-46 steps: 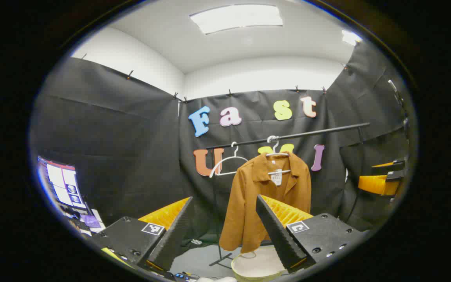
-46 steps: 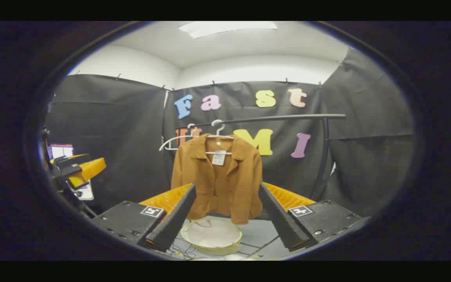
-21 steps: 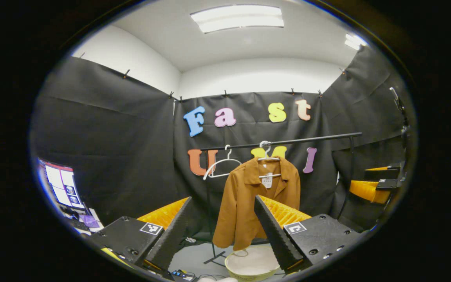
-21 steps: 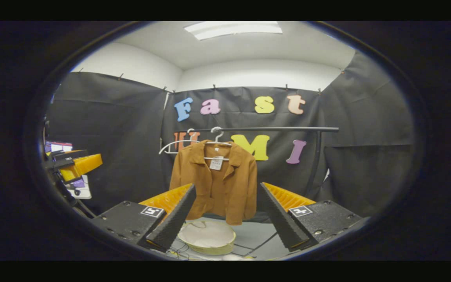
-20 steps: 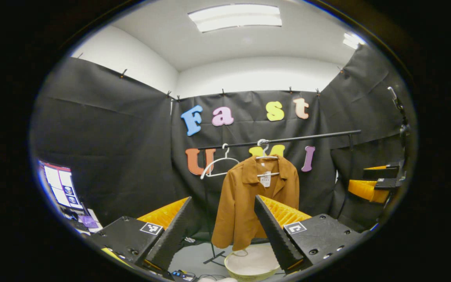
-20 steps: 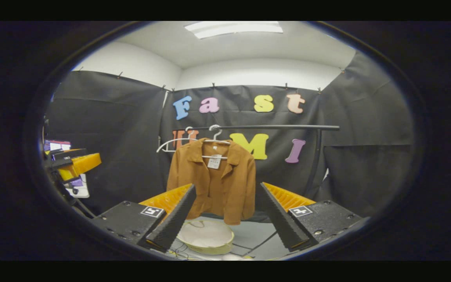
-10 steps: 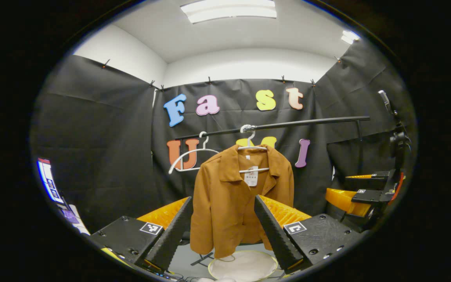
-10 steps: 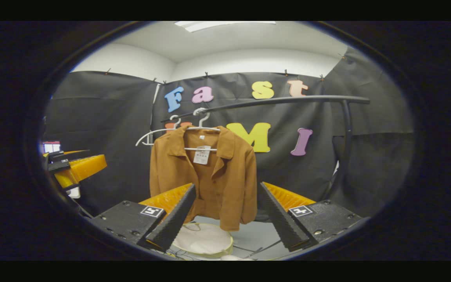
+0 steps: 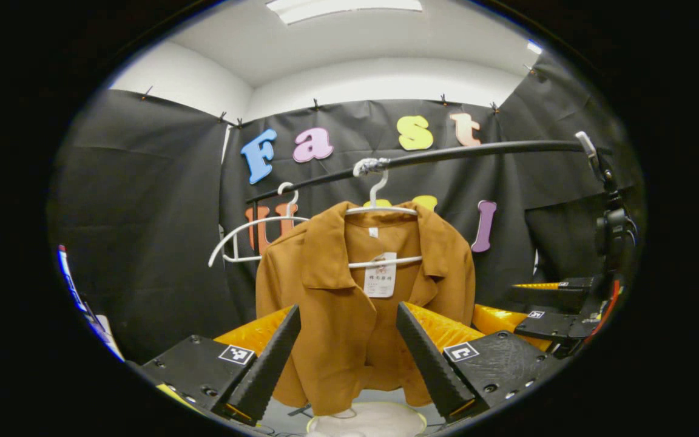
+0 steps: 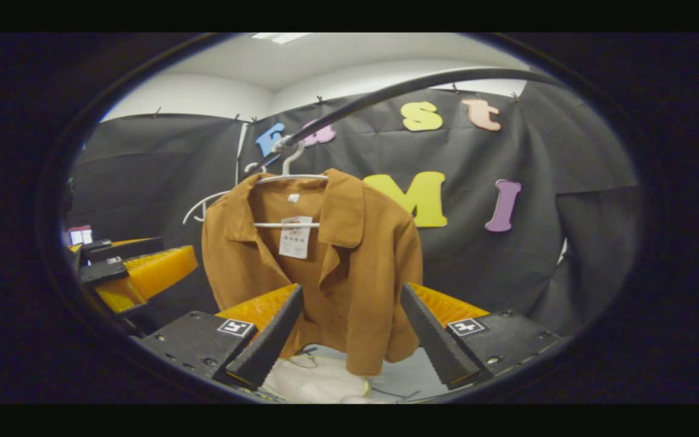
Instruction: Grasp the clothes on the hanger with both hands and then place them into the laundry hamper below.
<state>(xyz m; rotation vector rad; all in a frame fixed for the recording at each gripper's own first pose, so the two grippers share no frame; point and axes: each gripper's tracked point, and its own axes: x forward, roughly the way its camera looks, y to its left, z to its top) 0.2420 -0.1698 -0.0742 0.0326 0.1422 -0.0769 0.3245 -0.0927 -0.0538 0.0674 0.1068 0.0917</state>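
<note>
In the right gripper view, a brown jacket (image 10: 331,267) hangs on a white hanger (image 10: 286,176) from a black rail (image 10: 398,91). The right gripper (image 10: 343,346) faces it, fingers spread apart, holding nothing. Below sits a pale hamper (image 10: 316,382). The left gripper (image 10: 137,270) shows at the left edge.

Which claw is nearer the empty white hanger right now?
Left. The left claw faces the jacket, with the empty hanger up to its left; the right claw is at the jacket's far side.
</note>
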